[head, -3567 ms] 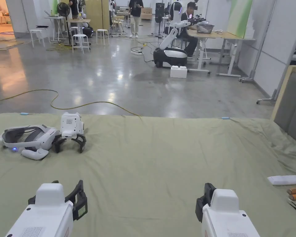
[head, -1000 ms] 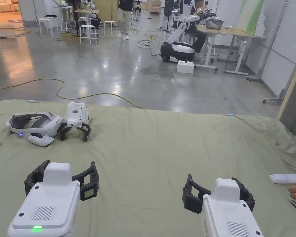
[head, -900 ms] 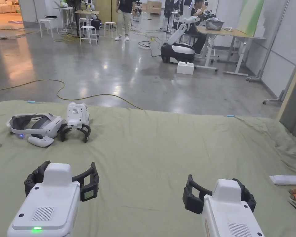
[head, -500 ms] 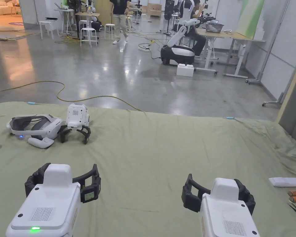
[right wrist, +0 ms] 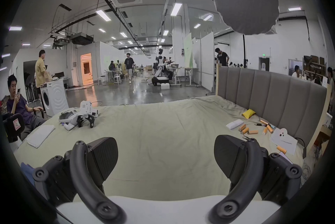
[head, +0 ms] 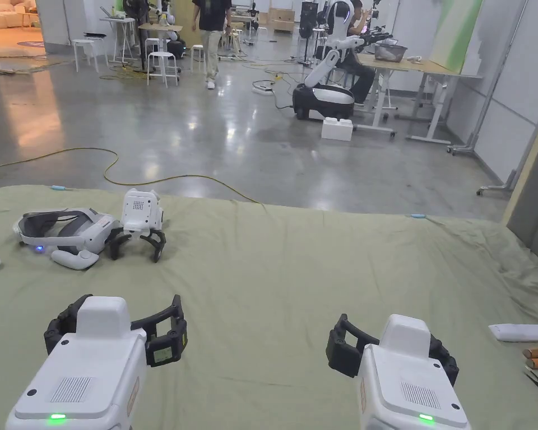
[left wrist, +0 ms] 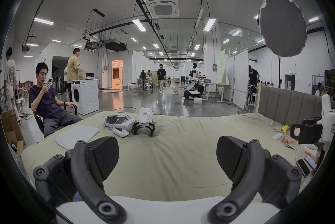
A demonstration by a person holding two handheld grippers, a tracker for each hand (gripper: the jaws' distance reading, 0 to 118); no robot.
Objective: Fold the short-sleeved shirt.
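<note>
Left gripper (head: 115, 330) and right gripper (head: 391, 350), jaws wide apart and empty, over the olive-green bed sheet (head: 296, 280); first fetch the shirt and spread it flat.

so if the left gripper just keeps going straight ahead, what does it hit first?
Probably the spare gripper lying beside the headset; the left gripper is open over the bare green sheet. Depth is uncertain.
</note>
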